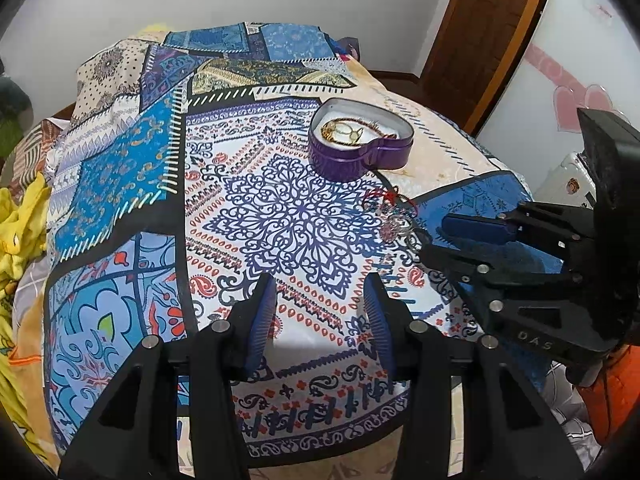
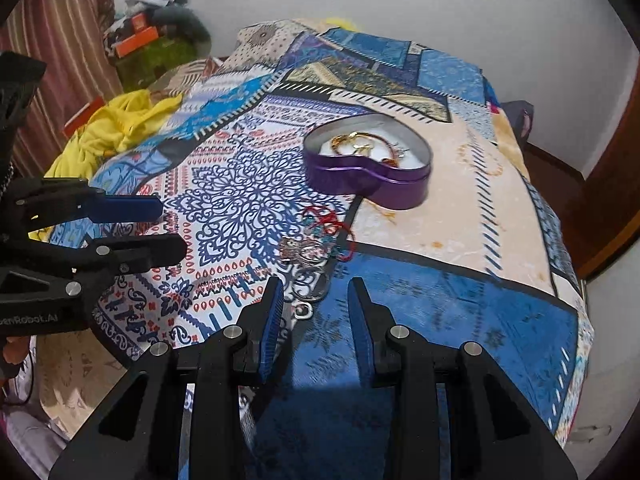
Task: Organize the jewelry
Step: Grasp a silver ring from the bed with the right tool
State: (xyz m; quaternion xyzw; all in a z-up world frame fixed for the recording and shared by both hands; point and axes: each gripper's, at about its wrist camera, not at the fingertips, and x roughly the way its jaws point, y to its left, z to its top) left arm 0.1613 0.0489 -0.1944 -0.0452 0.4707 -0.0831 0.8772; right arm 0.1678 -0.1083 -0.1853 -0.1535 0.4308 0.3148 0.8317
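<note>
A purple heart-shaped tin (image 1: 360, 152) stands open on the patterned cloth with gold jewelry (image 1: 346, 130) inside; it also shows in the right wrist view (image 2: 368, 178). A red cord bracelet (image 2: 330, 224) and silver rings and chains (image 2: 306, 256) lie loose on the cloth just in front of the tin. The same pile shows in the left wrist view (image 1: 394, 216). My right gripper (image 2: 316, 300) is open and empty, its fingertips either side of the nearest silver pieces. My left gripper (image 1: 320, 292) is open and empty, left of the pile.
The patterned cloth (image 1: 280, 208) covers a raised surface that drops off at its edges. Yellow clothing (image 2: 116, 128) lies to the left, with clutter behind it. A wooden door frame (image 1: 492, 36) and a white cabinet stand to the right.
</note>
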